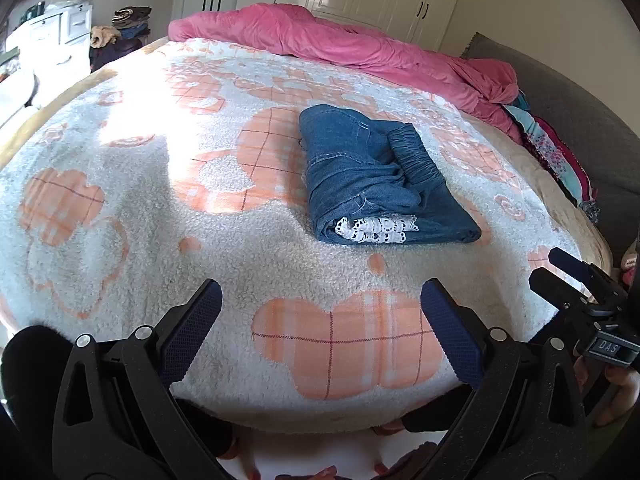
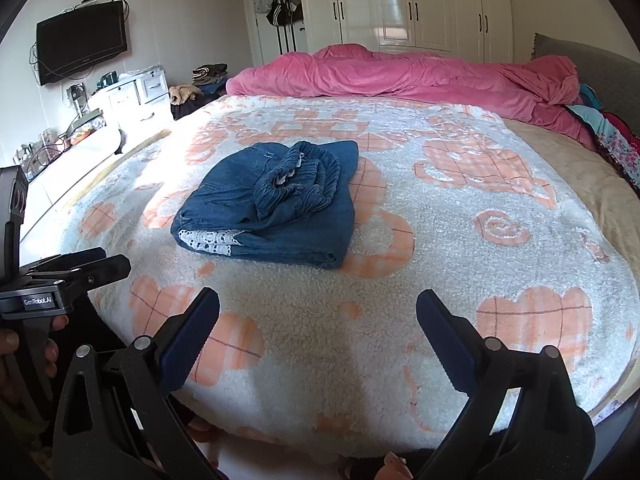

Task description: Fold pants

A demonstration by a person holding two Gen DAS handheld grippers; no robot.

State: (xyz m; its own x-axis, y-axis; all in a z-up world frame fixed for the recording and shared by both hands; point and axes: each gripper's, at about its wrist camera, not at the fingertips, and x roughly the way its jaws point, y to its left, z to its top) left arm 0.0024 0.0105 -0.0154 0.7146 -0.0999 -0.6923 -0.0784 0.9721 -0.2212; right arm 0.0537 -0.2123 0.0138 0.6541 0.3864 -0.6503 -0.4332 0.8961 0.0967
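Blue denim pants (image 1: pixel 368 176) with a white lace trim lie folded in a compact bundle on the white and orange fleece blanket (image 1: pixel 160 200), elastic waistband on top. They also show in the right wrist view (image 2: pixel 272 208). My left gripper (image 1: pixel 320 304) is open and empty, above the near edge of the bed, short of the pants. My right gripper (image 2: pixel 318 308) is open and empty too, near the bed's front edge, apart from the pants. Each gripper shows at the side of the other's view: the right one (image 1: pixel 580 284), the left one (image 2: pixel 72 272).
A pink duvet (image 2: pixel 400 76) lies bunched along the far side of the bed. Colourful clothes (image 1: pixel 556 152) are piled at the right by a grey headboard (image 2: pixel 592 76). White drawers (image 2: pixel 136 96), a wall TV (image 2: pixel 80 40) and wardrobes (image 2: pixel 400 4) stand beyond.
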